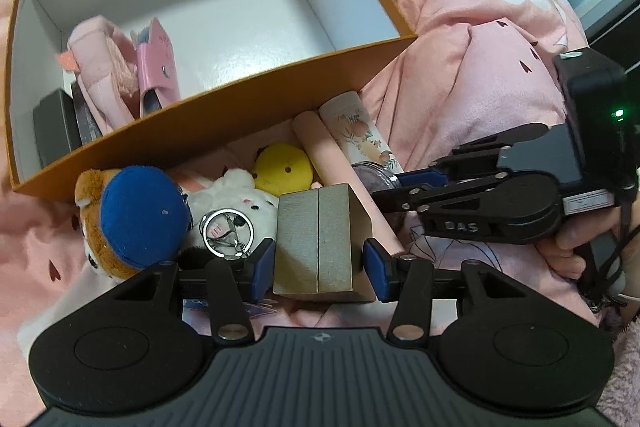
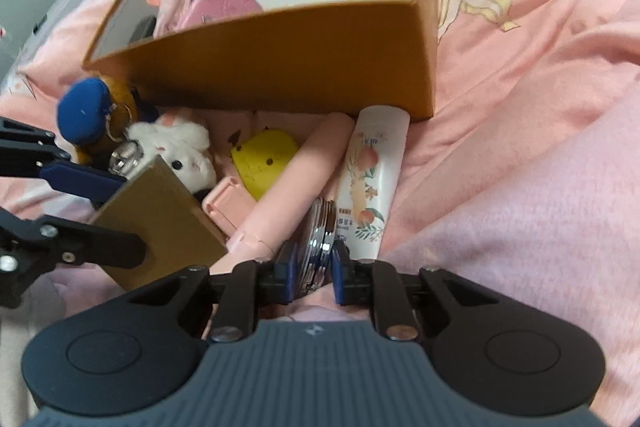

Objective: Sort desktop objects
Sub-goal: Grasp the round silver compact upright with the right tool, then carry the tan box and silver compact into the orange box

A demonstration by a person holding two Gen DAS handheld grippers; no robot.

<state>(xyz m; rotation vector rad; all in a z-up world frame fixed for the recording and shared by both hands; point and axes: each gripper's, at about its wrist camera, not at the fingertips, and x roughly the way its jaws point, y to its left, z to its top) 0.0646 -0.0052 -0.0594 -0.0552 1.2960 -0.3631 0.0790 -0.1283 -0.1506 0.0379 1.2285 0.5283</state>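
Observation:
My left gripper [image 1: 318, 263] is shut on a small gold box [image 1: 316, 239], its blue pads against both sides; the box also shows in the right wrist view [image 2: 160, 215]. My right gripper [image 2: 314, 273] is shut on a round silver compact [image 2: 318, 243], held on edge. Beside them lie a white peach-print tube [image 2: 368, 179], a pink tube [image 2: 296, 187], a yellow plush [image 1: 284, 169], a white bunny plush [image 1: 240, 203] with a key ring [image 1: 228, 227], and a brown plush with a blue cap [image 1: 140, 215]. An orange box [image 1: 256, 107] stands behind them, open.
Inside the orange box lie a pink pouch [image 1: 104, 75], a pink wallet [image 1: 158, 71] and a dark grey case [image 1: 54, 131] at its left end. Everything rests on a rumpled pink bedspread [image 1: 460, 67]. A pale pink flat case [image 2: 226, 203] lies under the pile.

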